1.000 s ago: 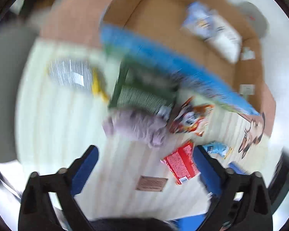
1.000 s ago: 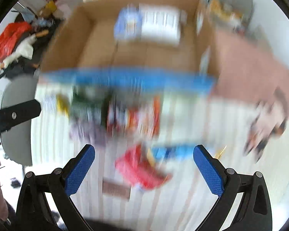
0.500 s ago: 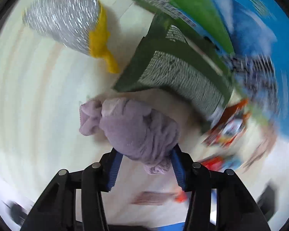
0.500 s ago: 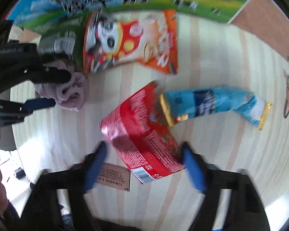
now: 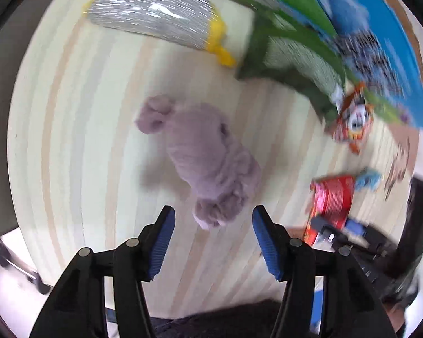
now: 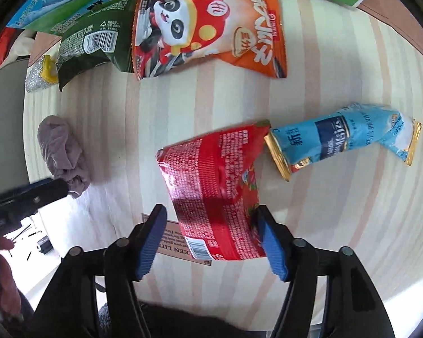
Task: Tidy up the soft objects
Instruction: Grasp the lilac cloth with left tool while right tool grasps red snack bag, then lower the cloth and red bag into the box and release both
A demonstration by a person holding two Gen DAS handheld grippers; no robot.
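Note:
A mauve cloth bundle (image 5: 208, 155) lies on the pale wooden table, just ahead of my open left gripper (image 5: 213, 225); its near end sits between the blue pads without touching them. It also shows in the right wrist view (image 6: 62, 152), with the left gripper's tip (image 6: 42, 194) at its near end. My right gripper (image 6: 210, 231) is open, its pads on either side of the near end of a red snack bag (image 6: 217, 186). Whether the pads touch the bag I cannot tell. A light blue packet (image 6: 344, 138) lies to the bag's right.
An orange panda snack bag (image 6: 208, 28) and a dark green bag (image 6: 90, 45) lie farther back. A silver mesh scrubber with a yellow tie (image 5: 155, 14) is at the far left. A blue and green printed carton (image 5: 366, 28) borders the back.
My left gripper was shut on the mauve cloth half a second ago; now it is open and drawn back a little. My right gripper has come down around the red bag's near end.

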